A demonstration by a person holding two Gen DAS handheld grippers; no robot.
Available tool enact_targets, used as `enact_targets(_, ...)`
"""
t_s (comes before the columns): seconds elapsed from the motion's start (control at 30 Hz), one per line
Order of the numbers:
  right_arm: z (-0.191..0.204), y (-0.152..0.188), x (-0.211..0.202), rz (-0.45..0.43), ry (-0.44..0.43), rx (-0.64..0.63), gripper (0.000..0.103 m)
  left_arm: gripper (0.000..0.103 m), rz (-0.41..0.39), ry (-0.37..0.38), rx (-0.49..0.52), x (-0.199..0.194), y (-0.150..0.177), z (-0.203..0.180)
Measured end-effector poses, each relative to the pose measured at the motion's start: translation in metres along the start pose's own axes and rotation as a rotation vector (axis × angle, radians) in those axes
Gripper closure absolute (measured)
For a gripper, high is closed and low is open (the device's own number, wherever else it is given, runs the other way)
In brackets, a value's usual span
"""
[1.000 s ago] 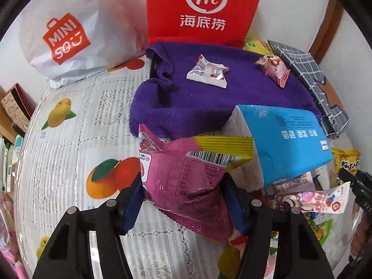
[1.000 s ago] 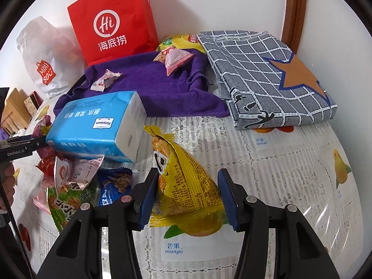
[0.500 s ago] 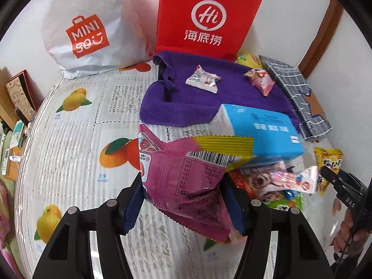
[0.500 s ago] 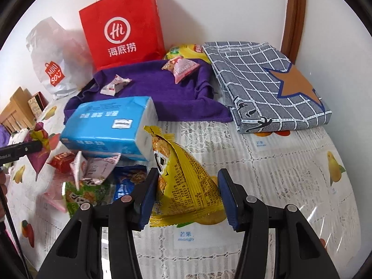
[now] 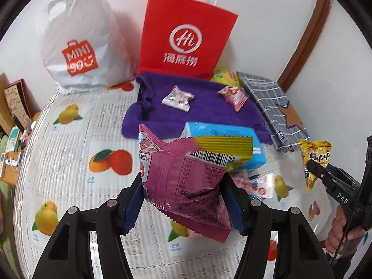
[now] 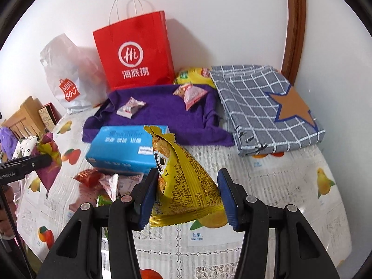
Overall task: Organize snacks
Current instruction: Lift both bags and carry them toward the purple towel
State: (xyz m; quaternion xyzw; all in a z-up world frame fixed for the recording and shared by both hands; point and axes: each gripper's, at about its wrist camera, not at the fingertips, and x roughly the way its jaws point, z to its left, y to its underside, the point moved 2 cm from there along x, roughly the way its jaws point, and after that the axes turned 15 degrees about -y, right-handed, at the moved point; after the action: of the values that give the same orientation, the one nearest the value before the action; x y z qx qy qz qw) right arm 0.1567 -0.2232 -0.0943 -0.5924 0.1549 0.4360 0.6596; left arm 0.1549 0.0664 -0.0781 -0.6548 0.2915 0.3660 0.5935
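Your left tongs [image 5: 183, 205] clamp a pink snack packet [image 5: 186, 186], held clear above the desk [image 5: 69, 162]. Your right tongs [image 6: 187, 197] pinch a yellow snack packet [image 6: 183, 179], also lifted off the desk. Below them, a blue tissue pack [image 6: 123, 151] lies mid-desk with loose snacks [image 6: 102, 181] at its near side. Two small packets [image 6: 130, 107] rest on the purple towel [image 6: 162, 121] toward the far edge, before a red paper bag [image 6: 137, 53].

"Hi" red bag [image 5: 186, 39], "MINISO" white bag [image 5: 79, 51]
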Motion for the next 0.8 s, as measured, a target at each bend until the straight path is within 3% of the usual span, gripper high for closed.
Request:
enact_targets(0.37,0.009,-0.015,-0.014,-0.039,-0.024,-0.019,0.052,0.042,-0.049,0.012,0.024,-0.026,-0.011,-0.014)
enact_targets(0.8,0.027,-0.034,-0.012,-0.06,-0.049,-0.066,0.052,0.042,-0.064,0.01,0.032,-0.025,-0.021,-0.017)
